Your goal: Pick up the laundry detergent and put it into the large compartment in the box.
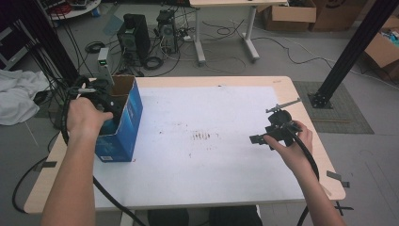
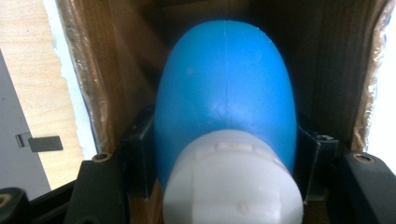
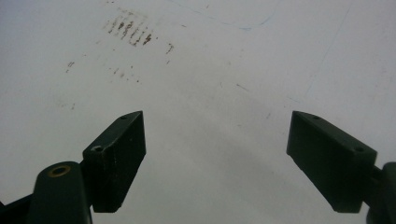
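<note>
A blue bulb-shaped object with a white base (image 2: 226, 93) sits between my left gripper's (image 2: 227, 142) black jaws, which are shut on its sides. It hangs inside an open box with brown inner walls (image 2: 112, 60). From above, the left gripper (image 1: 102, 102) reaches into the top of that blue cardboard box (image 1: 123, 127) at the table's left edge, and the hand covers the object. My right gripper (image 1: 258, 139) is held over the right side of the white table (image 1: 207, 113). Its jaws stand wide open (image 3: 215, 128) with nothing between them.
Brown smudges (image 1: 201, 136) mark the middle of the table top. A black post (image 1: 348, 52) stands beyond the right corner. Computers and cables (image 1: 141, 37) sit on the floor behind the table, and white cloth (image 1: 19, 94) lies at the far left.
</note>
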`<state>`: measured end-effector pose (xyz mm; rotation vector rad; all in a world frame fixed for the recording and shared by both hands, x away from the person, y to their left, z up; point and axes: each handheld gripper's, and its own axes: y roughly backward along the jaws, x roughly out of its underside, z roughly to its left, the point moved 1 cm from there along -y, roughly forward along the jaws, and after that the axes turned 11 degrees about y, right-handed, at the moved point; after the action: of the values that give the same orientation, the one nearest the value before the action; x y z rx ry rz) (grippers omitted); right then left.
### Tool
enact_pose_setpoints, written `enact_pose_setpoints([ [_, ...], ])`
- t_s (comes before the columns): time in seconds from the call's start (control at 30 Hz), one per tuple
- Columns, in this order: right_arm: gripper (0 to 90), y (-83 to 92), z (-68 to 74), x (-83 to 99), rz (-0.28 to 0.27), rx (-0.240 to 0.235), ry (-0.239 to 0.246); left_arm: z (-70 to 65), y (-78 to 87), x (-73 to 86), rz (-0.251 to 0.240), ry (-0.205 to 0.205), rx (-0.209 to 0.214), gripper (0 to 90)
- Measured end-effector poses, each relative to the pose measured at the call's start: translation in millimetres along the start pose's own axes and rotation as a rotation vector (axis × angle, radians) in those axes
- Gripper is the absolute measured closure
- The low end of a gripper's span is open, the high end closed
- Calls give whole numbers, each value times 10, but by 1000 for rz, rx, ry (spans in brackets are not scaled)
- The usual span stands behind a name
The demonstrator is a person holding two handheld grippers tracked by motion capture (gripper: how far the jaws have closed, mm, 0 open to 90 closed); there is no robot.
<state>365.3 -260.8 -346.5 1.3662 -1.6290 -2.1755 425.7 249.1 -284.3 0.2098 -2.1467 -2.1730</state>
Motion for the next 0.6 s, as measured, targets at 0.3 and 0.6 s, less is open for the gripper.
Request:
enact_pose_setpoints([
  [0.3, 196, 7, 2, 9, 1, 1, -3, -33, -7, -3, -1, -18, -10, 376],
  [0.6, 196, 14, -9, 21, -1, 2, -4, -62, -6, -6, -4, -31, -25, 334],
])
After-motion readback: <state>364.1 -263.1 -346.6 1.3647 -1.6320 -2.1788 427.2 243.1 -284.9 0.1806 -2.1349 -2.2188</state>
